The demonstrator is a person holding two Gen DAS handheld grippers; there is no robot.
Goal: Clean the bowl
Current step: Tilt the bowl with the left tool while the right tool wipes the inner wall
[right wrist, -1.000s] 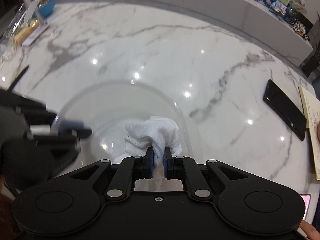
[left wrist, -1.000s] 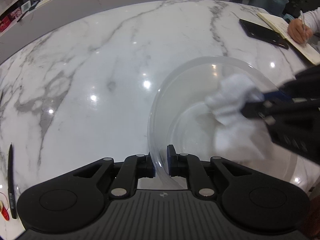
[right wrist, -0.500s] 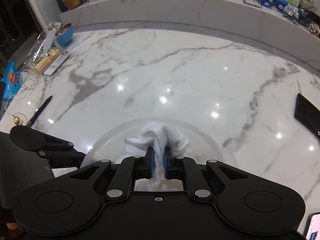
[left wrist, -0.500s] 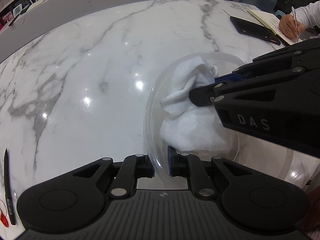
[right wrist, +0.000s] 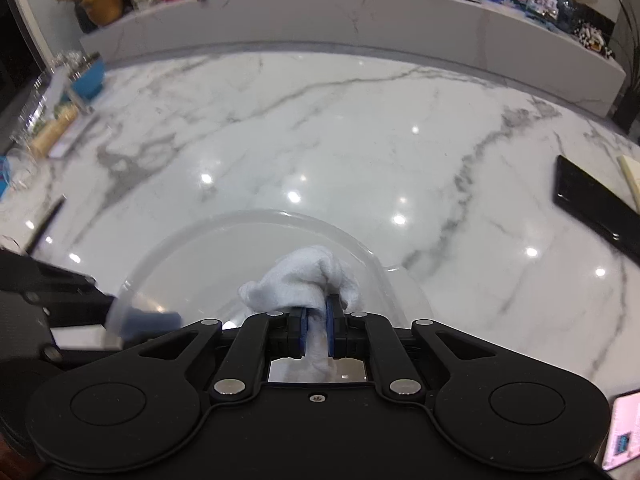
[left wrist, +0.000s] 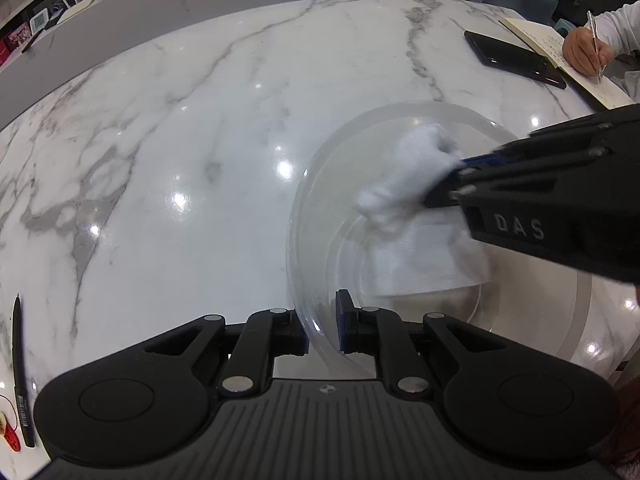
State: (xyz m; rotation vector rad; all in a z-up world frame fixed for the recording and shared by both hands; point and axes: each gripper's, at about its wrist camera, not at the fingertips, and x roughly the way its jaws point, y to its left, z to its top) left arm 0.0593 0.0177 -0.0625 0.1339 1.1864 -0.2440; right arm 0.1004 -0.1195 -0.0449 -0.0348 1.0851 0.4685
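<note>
A clear glass bowl [left wrist: 320,184] stands on the white marble table. My left gripper [left wrist: 322,328] is shut on its near rim, one finger inside and one outside. My right gripper [right wrist: 316,316] is shut on a white cloth [right wrist: 308,280] and holds it inside the bowl [right wrist: 256,224]. In the left wrist view the cloth [left wrist: 412,176] lies against the bowl's inner far wall, with the right gripper [left wrist: 444,188] coming in from the right. The left gripper [right wrist: 152,320] shows blurred at the bowl's left rim in the right wrist view.
A black phone [left wrist: 512,58] and an open notebook [left wrist: 560,52] lie at the far right, where a person's hand [left wrist: 584,50] writes. A black pen [left wrist: 20,368] lies at the left edge. Packages and a blue bowl [right wrist: 88,80] sit far left.
The right gripper has swept the cloth from the bowl's near left wall back toward the far right side. The left gripper keeps its hold on the rim.
</note>
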